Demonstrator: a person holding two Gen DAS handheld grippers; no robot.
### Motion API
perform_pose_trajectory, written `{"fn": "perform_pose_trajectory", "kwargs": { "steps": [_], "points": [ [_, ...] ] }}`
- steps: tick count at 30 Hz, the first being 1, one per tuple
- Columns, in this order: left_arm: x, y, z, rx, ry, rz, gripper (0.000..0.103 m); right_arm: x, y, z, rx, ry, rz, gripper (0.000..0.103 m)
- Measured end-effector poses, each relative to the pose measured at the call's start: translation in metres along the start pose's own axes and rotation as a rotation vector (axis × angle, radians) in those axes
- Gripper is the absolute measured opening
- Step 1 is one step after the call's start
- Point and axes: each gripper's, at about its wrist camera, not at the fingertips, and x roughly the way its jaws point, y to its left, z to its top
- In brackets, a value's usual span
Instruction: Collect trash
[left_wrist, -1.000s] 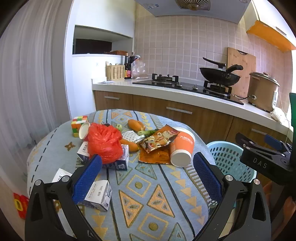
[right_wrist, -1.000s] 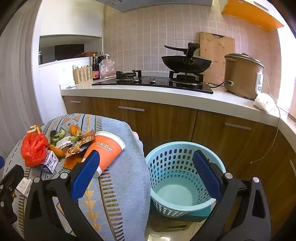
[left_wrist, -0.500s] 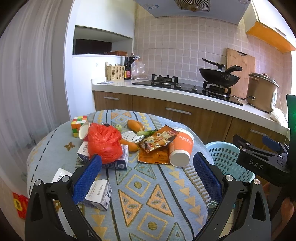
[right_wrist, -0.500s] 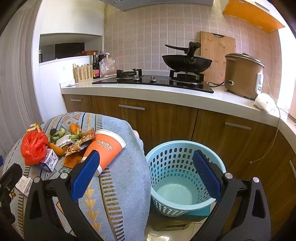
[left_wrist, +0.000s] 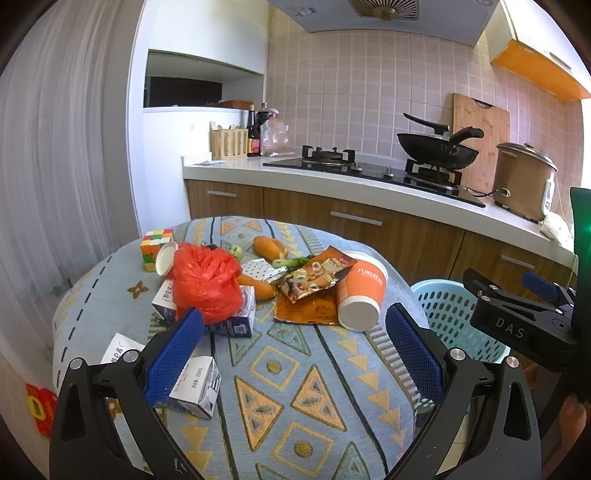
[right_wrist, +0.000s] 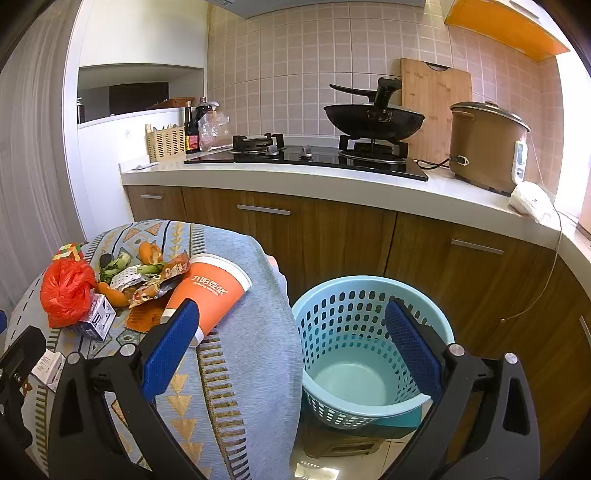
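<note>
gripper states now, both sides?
Left gripper: open, empty, over the table.
Right gripper: open, empty, between cup and basket.

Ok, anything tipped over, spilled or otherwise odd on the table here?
Yes. The orange paper cup lies on its side at the table's basket-side edge, resting on torn snack wrappers. A red plastic bag sits heaped on small cartons. No liquid spill shows. The blue basket looks empty.
</note>
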Motion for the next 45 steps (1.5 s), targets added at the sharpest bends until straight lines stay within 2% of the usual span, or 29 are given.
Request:
{"fn": "perform_pose_trajectory", "kwargs": {
  "steps": [37, 45],
  "points": [
    [0.002, 0.001, -0.002, 0.003, -0.004, 0.003, 0.095, 0.002, 0.001, -0.001, 0.008, 0.011, 0.019, 0.095],
    [0.003, 0.012, 0.000, -0.021, -0.013, 0.004, 0.095, 0.005, 0.010, -0.002, -0.005, 0.017, 0.023, 0.095]
  ]
}}
